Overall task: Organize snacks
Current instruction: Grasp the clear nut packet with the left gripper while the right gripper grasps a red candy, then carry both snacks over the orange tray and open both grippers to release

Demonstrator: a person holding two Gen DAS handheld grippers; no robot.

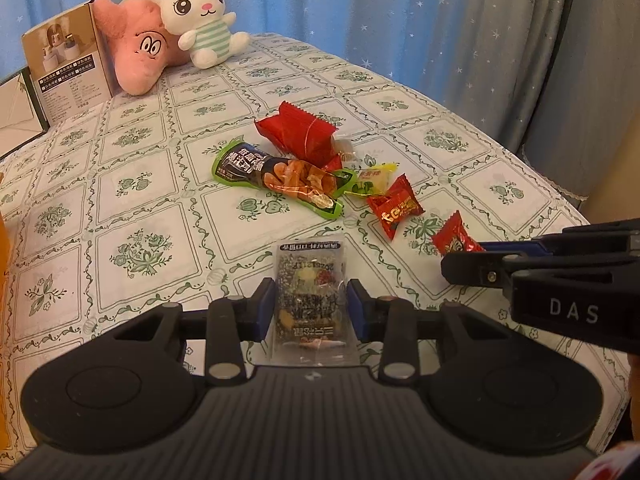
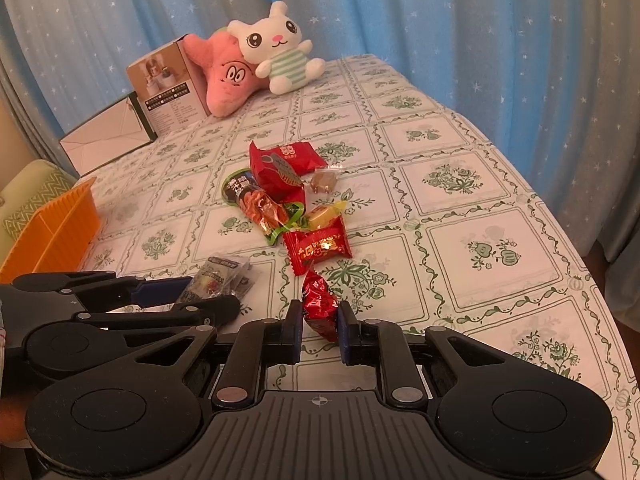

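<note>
My left gripper (image 1: 310, 300) is shut on a clear nut-mix packet (image 1: 310, 280); it also shows in the right wrist view (image 2: 220, 278). My right gripper (image 2: 320, 316) is shut on a small red candy (image 2: 320, 308), seen in the left wrist view (image 1: 454, 236) too. On the tablecloth lie a green-edged snack pack (image 1: 280, 178), a big red packet (image 1: 298, 132), a yellow candy (image 1: 370, 180), a red candy (image 1: 394, 206) and a brown candy (image 2: 322, 182).
An orange bin (image 2: 52, 232) stands at the table's left edge. A brown box (image 1: 68, 60), a pink star plush (image 1: 140, 52) and a white bunny plush (image 1: 200, 16) sit at the back. Blue curtains hang behind.
</note>
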